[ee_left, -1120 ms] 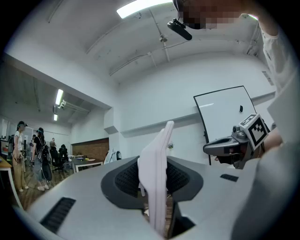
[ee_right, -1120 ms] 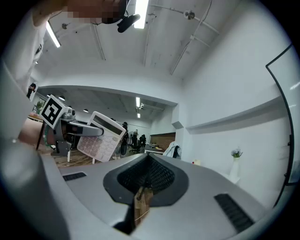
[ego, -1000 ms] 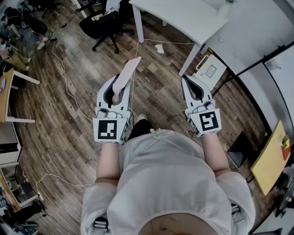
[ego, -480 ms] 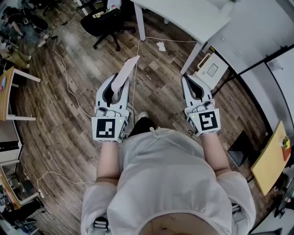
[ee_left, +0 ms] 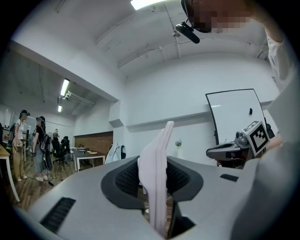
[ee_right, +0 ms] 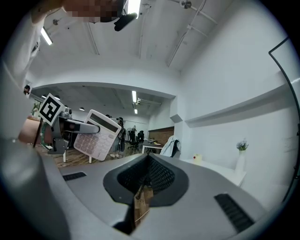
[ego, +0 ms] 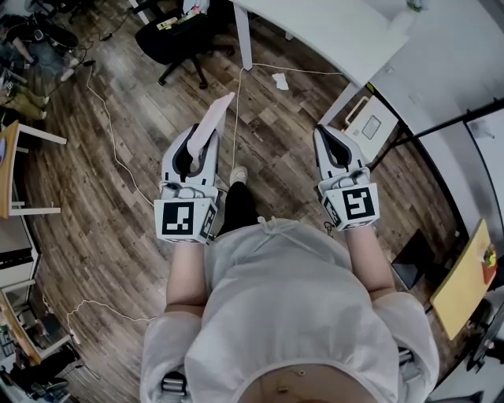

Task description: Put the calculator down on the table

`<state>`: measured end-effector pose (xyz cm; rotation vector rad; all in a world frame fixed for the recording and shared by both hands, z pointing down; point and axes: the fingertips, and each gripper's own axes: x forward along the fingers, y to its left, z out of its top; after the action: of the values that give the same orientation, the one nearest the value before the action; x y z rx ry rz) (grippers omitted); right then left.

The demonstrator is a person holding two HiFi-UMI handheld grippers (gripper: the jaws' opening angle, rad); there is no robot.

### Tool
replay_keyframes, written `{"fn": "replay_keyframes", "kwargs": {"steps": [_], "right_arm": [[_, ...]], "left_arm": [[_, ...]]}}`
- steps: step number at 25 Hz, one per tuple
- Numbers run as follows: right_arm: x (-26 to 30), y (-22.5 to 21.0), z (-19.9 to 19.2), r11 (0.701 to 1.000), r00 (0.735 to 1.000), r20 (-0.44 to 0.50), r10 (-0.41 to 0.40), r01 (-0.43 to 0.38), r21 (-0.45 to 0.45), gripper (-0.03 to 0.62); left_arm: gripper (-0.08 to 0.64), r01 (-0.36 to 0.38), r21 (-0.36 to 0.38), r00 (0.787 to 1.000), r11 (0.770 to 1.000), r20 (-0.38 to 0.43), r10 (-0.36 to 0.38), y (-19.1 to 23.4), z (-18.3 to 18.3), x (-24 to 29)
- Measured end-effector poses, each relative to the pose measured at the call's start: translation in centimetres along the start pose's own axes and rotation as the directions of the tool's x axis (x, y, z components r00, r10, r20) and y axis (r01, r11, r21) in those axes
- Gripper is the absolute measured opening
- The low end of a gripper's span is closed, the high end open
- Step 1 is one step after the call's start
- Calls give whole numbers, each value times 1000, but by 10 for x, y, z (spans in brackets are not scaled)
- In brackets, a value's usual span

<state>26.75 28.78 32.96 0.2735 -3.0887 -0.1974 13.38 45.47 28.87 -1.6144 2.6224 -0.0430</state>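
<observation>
A pale pink calculator [ego: 211,123] sticks out forward from my left gripper [ego: 198,138], whose jaws are shut on its lower end. It hangs over the wooden floor, short of the white table [ego: 315,24]. The left gripper view shows the calculator [ee_left: 157,164] edge-on between the pads, while in the right gripper view its keys [ee_right: 97,136] face the camera. My right gripper [ego: 325,134] is level with the left one, jaws shut on nothing. In its own view the right gripper [ee_right: 143,187] shows only a thin slit, with the table top [ee_right: 220,172] ahead to the right.
A black office chair [ego: 177,39] stands left of the table leg [ego: 242,35]. A white cable [ego: 110,126] and a paper scrap [ego: 274,81] lie on the floor. A white box [ego: 366,122] leans by the wall. A small vase [ee_right: 241,159] stands on the table. People [ee_left: 37,145] stand far left.
Both grippers have moved forward toward the white table as the person steps ahead. The calculator stays in the left gripper's jaws, and the right gripper stays shut.
</observation>
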Motion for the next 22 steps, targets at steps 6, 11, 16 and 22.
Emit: {"fn": "replay_keyframes", "kwargs": {"steps": [6,11,16,22], "right_arm": [[97,-22,4,999,998,-35,-54,54,-8,6],[184,-34,11,994,993,-56,-104,103,-21,6],[255,-42,16,992,991,-48,-125,123,-35,8],[302,-69,5,988,985,-72,-154,153,-12,8]], "left_arm": [[130,39,-25,999,999,21,-38,71,7,79],[130,99,-38,995,994,16,-98,138,7,151],[130,167,-30,986,986,10,-166,182,7,216],[130,208,-42,978,977,-25,-209,203,-9,279]]}}
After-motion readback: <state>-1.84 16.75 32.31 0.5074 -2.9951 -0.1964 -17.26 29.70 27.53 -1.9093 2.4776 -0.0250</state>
